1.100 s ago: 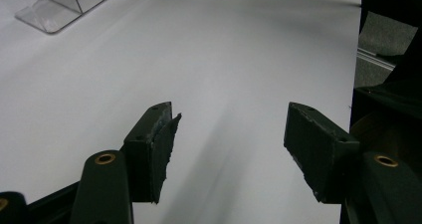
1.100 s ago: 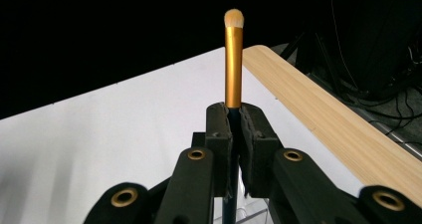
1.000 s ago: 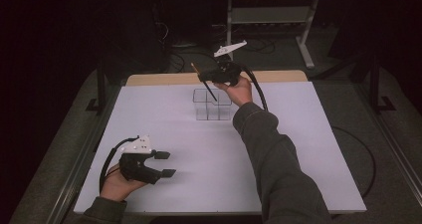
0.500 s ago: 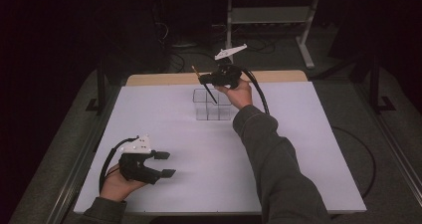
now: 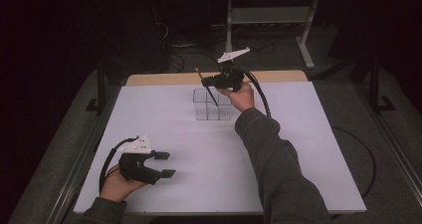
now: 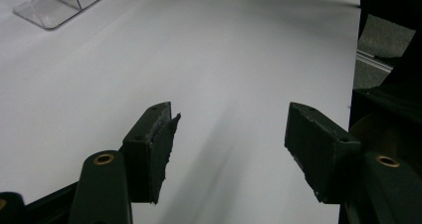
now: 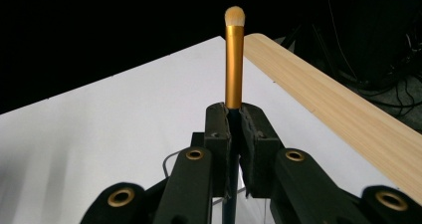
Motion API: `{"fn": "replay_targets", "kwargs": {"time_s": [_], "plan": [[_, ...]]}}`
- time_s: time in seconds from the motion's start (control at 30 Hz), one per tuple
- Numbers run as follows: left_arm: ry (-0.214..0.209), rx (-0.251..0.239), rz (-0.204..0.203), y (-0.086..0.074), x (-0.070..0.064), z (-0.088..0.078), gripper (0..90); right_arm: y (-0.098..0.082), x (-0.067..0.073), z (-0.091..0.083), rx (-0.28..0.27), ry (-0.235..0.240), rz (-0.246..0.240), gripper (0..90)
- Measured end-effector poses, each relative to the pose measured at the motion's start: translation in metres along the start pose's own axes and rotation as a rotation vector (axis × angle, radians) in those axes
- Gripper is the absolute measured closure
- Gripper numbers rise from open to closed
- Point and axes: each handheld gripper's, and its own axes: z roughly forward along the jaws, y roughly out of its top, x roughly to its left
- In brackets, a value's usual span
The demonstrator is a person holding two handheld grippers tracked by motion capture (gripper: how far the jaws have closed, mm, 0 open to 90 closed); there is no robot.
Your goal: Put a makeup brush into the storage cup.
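My right gripper (image 5: 213, 83) hovers over the far middle of the table, shut on a makeup brush (image 5: 209, 91). The brush's dark handle slants down into a clear acrylic organizer (image 5: 213, 109) with several compartments. In the right gripper view the gold ferrule and pale bristle tip of the brush (image 7: 234, 55) rise straight out of the closed jaws of my right gripper (image 7: 235, 127). My left gripper (image 5: 165, 164) rests near the front left of the table, open with nothing between its fingers. Between the spread jaws of the left gripper (image 6: 231, 139) lies bare white table, and the organizer (image 6: 59, 5) sits far off at top left.
The white tabletop (image 5: 303, 159) has a wooden strip (image 5: 278, 76) along its far edge, which also shows as a wooden strip (image 7: 343, 109) in the right gripper view. Cables and a metal stand (image 5: 268, 20) lie on the dark floor beyond.
The right gripper with the brush has sunk very slightly toward the organizer. The left gripper has stayed where it was.
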Motion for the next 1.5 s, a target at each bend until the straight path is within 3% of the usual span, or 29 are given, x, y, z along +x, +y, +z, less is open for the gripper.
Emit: {"fn": "replay_targets", "kwargs": {"time_s": [1.5], "plan": [[-0.007, 0.01, -0.013, -0.001, -0.001, 0.002, 34.9, -0.022, 0.001, -0.007, 0.071, -0.025, 0.01, 81.7]]}}
